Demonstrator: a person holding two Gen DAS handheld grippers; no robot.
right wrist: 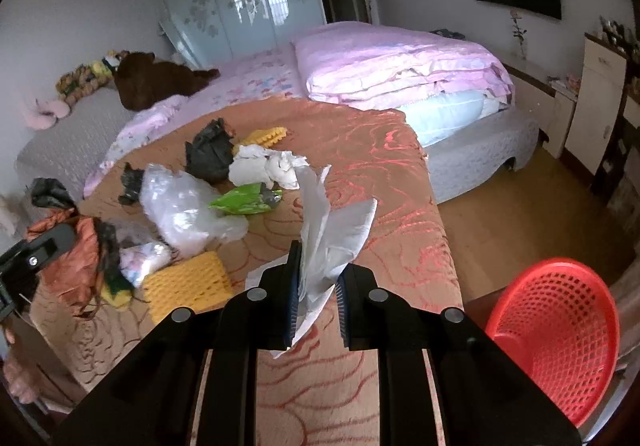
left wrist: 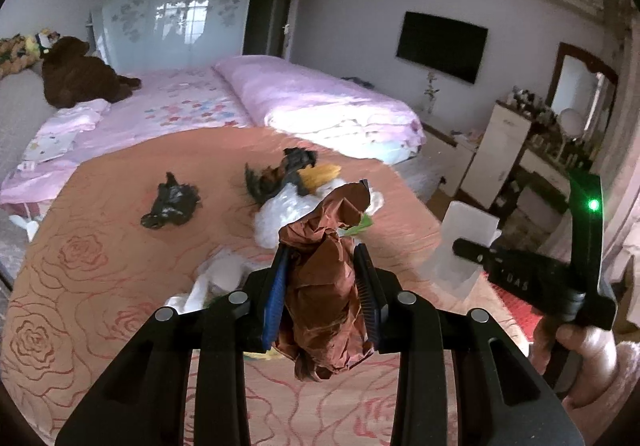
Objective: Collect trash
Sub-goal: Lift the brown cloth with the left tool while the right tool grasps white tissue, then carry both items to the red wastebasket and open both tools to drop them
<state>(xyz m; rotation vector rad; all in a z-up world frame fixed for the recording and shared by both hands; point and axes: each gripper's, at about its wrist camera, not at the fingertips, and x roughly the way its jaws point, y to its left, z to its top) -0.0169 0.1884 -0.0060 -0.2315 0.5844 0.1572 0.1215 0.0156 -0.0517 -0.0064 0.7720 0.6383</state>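
While the left gripper [left wrist: 320, 278] clamps a brown bag [left wrist: 324, 286] and the right gripper [right wrist: 318, 286] pinches white paper [right wrist: 328, 238] above the bed, loose paper may slip before reaching the red basket [right wrist: 556, 330].

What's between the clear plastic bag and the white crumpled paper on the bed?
A green wrapper lies between the clear plastic bag and the white crumpled paper; the right wrist view shows it.

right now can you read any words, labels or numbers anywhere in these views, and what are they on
"UAS", in pale letters on the black body of the right tool, seen from the left wrist camera; blurred, so the reading is unsure.
The items on the dresser are too small and blurred to read.
Nothing else bears readable text.
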